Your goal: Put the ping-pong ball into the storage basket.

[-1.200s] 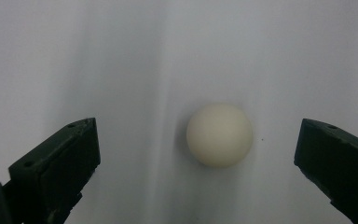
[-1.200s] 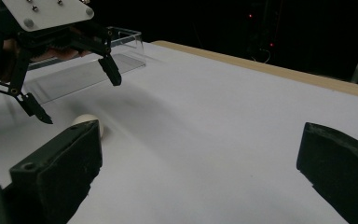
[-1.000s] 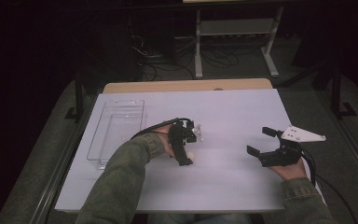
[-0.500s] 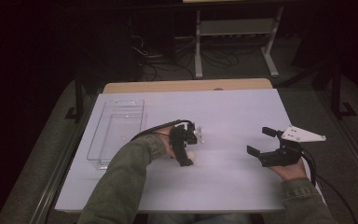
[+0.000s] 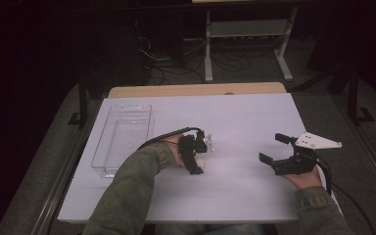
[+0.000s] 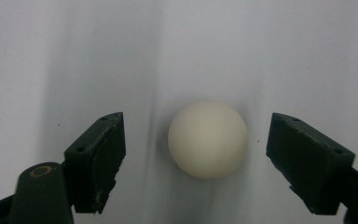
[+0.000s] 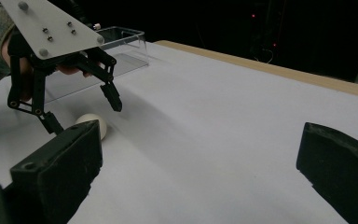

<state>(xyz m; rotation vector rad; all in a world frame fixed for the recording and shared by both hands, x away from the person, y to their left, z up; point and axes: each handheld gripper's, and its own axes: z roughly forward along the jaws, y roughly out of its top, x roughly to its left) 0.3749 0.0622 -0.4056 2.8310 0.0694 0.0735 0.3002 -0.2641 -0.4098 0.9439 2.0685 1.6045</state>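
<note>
Reaching for the ball on the table, left gripper wide astride it, right gripper wide and empty well apart; next, presumably, closing squarely.

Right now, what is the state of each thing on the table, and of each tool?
Left tool: open, jaws either side of the ball, not touching it.
Right tool: open, holding nothing.
Small cream-white ball: resting on the white table, free.
Clear plastic tray: upright, looks empty.
</note>
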